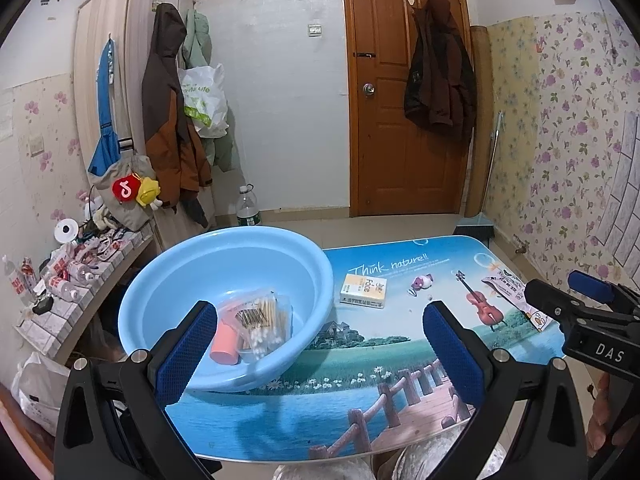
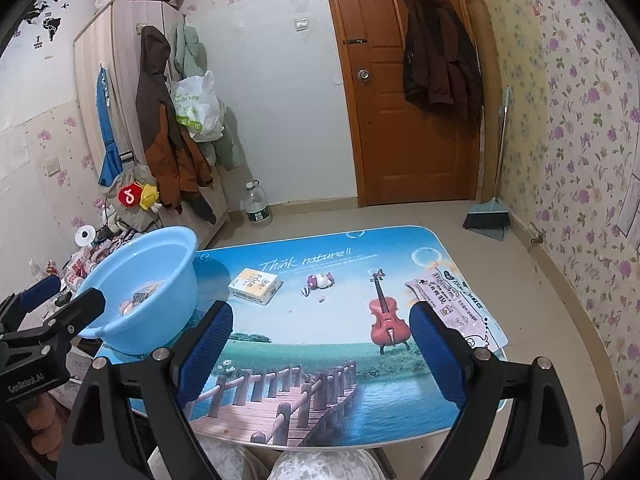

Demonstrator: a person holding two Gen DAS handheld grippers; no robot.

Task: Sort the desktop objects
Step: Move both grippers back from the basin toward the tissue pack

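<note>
Now both grippers, left [image 1: 320,354] and right [image 2: 322,354], fingers apart, empty. We judge tissue pack [image 2: 253,283] light, soft; pinch short sides, drop in basin [image 1: 160,280].

Swabs bag [image 1: 262,322], pink cup [image 1: 225,344] in basin [image 1: 168,276]; tissue pack [image 1: 364,290], perhaps candy [image 1: 420,282], tabletop.

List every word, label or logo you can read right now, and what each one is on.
"Think nature!!" on the table top
"face" on the tissue pack
"DAS" on the right gripper
"GenRobot.AI" on the left gripper
"...life" on the white plastic bag, the rest creased
Print on the flat wrapper too small to read
</note>
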